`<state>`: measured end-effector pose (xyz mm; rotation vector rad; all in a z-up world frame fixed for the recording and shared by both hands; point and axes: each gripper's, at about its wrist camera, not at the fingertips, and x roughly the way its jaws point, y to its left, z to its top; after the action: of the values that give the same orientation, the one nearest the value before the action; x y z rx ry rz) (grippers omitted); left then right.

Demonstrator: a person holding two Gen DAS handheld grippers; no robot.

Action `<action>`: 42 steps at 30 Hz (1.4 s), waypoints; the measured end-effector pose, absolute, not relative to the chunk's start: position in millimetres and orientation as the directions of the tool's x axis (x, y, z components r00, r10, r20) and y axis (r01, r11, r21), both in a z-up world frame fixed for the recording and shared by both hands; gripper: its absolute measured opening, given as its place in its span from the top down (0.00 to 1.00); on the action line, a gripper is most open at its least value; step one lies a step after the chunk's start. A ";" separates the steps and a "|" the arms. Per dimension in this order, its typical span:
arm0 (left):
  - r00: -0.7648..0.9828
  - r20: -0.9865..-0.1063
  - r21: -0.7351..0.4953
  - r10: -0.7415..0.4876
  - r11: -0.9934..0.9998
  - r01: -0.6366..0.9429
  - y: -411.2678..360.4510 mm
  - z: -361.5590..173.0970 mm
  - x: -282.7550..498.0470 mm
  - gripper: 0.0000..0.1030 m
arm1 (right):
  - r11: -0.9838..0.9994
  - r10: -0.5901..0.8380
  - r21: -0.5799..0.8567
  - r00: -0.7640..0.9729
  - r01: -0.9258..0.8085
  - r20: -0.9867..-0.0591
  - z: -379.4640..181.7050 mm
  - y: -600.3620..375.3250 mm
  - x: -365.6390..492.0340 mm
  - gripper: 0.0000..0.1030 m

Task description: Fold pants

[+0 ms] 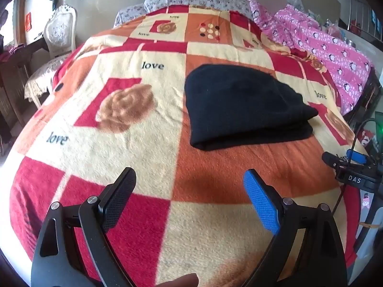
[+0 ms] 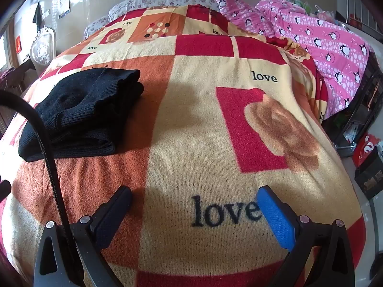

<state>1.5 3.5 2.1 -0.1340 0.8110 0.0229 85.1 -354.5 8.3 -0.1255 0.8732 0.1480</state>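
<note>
Black knit fabric: the pants (image 1: 246, 110) are seen folded into a compact, layered bundle, laid flat on the blanket.
Pants position: placed on an orange square of the blanket, ahead of the left gripper and well apart from it; in the right wrist view the pants (image 2: 81, 112) are found to the far left, with the ribbed waistband edge turned toward the middle of the bed.
Blanket: a fleece blanket (image 1: 155, 129) in red, orange and cream squares (roses and the word "love" are printed on it) is spread over the whole bed.
Left gripper: the left gripper (image 1: 189, 196) is held above the near part of the blanket, its jaws spread wide and nothing held between them; one black pad and one blue pad are shown.
Right gripper: the right gripper (image 2: 195, 206) is likewise spread wide with nothing between its pads, poised over a cream patch, near a printed "love".
Cable: a black cable (image 2: 47, 143) is seen curving across the left of the right wrist view, in front of the pants.
Pink quilt: a penguin-patterned quilt (image 1: 335, 47) is bunched along the right side of the bed.
Chair: a white ornate chair (image 1: 59, 33) is placed beside the bed at the left.
</note>
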 end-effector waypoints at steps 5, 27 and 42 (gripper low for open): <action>0.698 -0.714 -0.171 -0.044 0.979 -0.114 52.2 8.6 15.3 0.10 | 0.982 0.078 -0.049 0.634 -0.180 -0.770 8.3 -354.5 85.1 0.00; 0.731 -0.680 -0.239 -0.051 0.959 -0.155 88.5 -20.2 -6.2 0.02 | 0.982 0.078 -0.051 0.643 -0.180 -0.762 9.8 -354.5 83.3 0.00; 0.772 -0.613 -0.383 -0.169 0.918 -0.102 106.5 -17.0 -14.8 0.02 | 0.982 0.080 -0.051 0.648 -0.180 -0.758 9.0 -354.4 82.5 0.00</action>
<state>-14.8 106.5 -17.0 -0.4140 0.6933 -0.0374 82.5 -354.4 9.0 -0.1254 0.8538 0.1480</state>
